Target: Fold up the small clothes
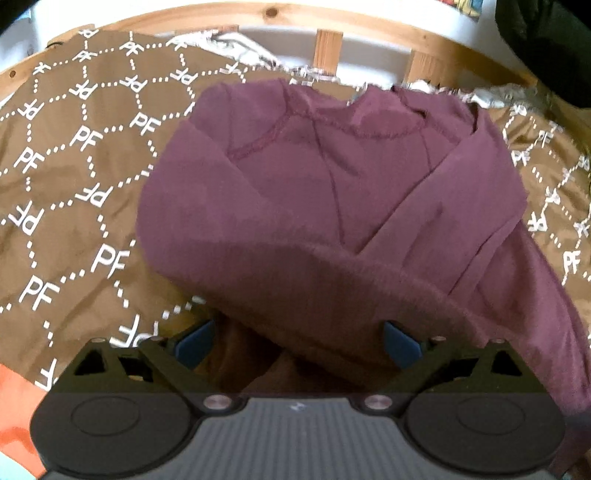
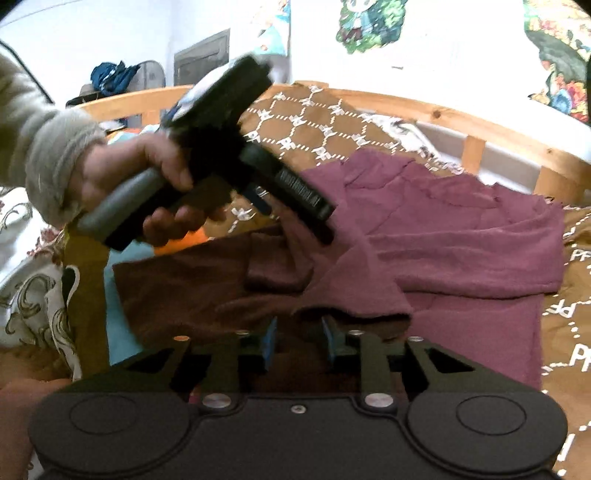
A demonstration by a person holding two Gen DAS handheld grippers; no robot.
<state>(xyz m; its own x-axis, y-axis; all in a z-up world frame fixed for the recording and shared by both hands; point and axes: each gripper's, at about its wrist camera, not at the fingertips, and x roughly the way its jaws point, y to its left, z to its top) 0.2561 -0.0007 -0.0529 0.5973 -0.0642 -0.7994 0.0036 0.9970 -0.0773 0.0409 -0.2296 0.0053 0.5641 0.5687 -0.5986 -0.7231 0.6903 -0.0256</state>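
Observation:
A small maroon long-sleeved shirt (image 1: 314, 192) lies on a brown bedspread with white "PF" print (image 1: 74, 155). It is partly folded, neckline at the far side. My left gripper (image 1: 295, 341) is open, blue pads wide apart, with the shirt's near fold draped over and between them. In the right wrist view the shirt (image 2: 461, 236) spreads to the right and the left gripper (image 2: 295, 210) reaches onto its left part, held by a hand. My right gripper (image 2: 299, 341) is partly open at the shirt's near hem; its blue pads stand a little apart with dark cloth between them.
A wooden bed rail (image 1: 332, 40) runs along the far side in front of a white wall. The bedspread (image 2: 569, 332) continues to the right. Orange and teal cloth (image 2: 122, 266) and a floral white cover (image 2: 29, 295) lie at the left. Posters (image 2: 369, 22) hang on the wall.

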